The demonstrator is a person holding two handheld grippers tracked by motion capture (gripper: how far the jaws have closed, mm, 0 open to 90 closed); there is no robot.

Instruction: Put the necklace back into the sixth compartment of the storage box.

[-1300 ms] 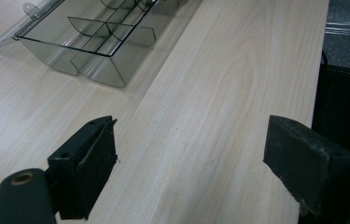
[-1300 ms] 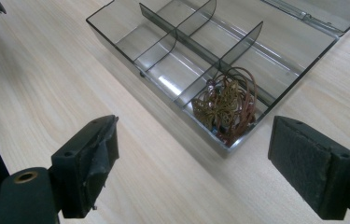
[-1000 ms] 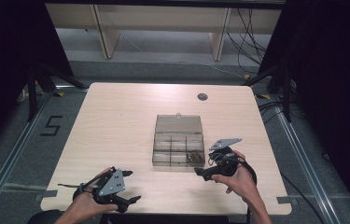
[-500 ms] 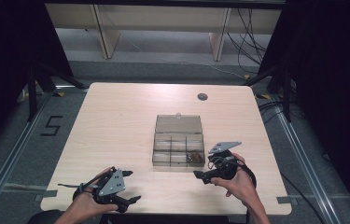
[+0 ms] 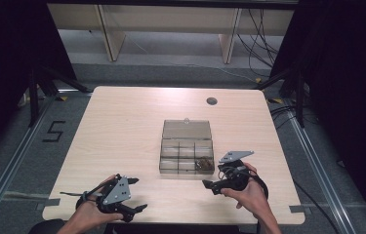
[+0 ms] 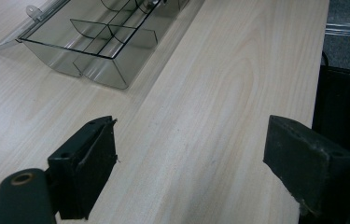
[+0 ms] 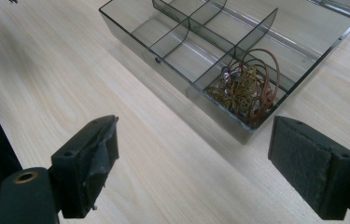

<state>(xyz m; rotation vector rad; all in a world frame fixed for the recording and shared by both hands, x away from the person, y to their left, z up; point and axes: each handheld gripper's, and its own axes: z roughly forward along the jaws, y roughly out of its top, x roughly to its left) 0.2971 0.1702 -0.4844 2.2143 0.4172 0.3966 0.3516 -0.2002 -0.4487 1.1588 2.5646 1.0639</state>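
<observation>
High view: a clear divided box (image 5: 187, 153) lies at the middle of the worktop (image 5: 122, 126), its lid folded back flat on the far side. One near corner cell, on the right, holds a small tangle of jewellery (image 5: 203, 165); the other cells look empty. The right tongs (image 5: 209, 185) hover just beside that corner, off the box, with nothing between the jaws. The left tongs (image 5: 139, 208) rest near the worktop's front edge, well apart from the box, also empty-handed. Judged from this, the jewellery is already placed and the lid is not yet closed; closing it appears to be what is left.

Left gripper view: the left tongs (image 6: 191, 163) stand wide apart over bare wood, gripping nothing. The box (image 6: 98, 32) lies ahead at upper left, its near cells empty.

Right gripper view: the right tongs (image 7: 193, 163) are spread wide and hold nothing. Just ahead, the jewellery (image 7: 247, 88) sits in the box (image 7: 163, 46) corner cell: thin brownish wire hoops over a gold filigree piece, with a few pale beads, leaning against the cell walls.
</observation>
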